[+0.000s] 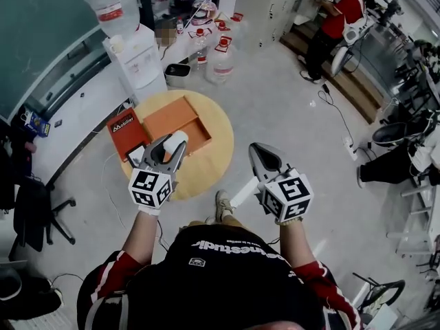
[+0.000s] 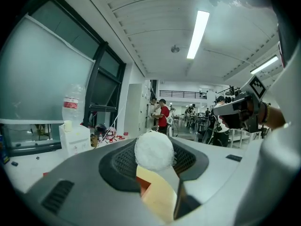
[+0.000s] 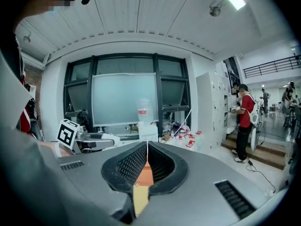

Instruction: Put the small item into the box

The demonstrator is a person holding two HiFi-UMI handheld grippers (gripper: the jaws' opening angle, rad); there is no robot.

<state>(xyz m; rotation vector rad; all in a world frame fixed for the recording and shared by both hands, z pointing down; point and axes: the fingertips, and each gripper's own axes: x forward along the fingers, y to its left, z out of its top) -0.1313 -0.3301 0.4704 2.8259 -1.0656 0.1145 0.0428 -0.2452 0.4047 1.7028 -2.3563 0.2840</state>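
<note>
**A:** So why hold it out there?

**B:** My left gripper (image 1: 176,144) was clamped on the small white fuzzy ball (image 2: 154,150) over the shallow open orange box (image 1: 170,117), ready for lowering, I judged. My right gripper (image 1: 258,154) hung aside, jaws together, empty.

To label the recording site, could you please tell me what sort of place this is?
Probably a shared lab or workshop hall: a white water dispenser with a clear bottle on top, a black swivel office chair, and another person in a red top at work across the bare grey floor.
</note>
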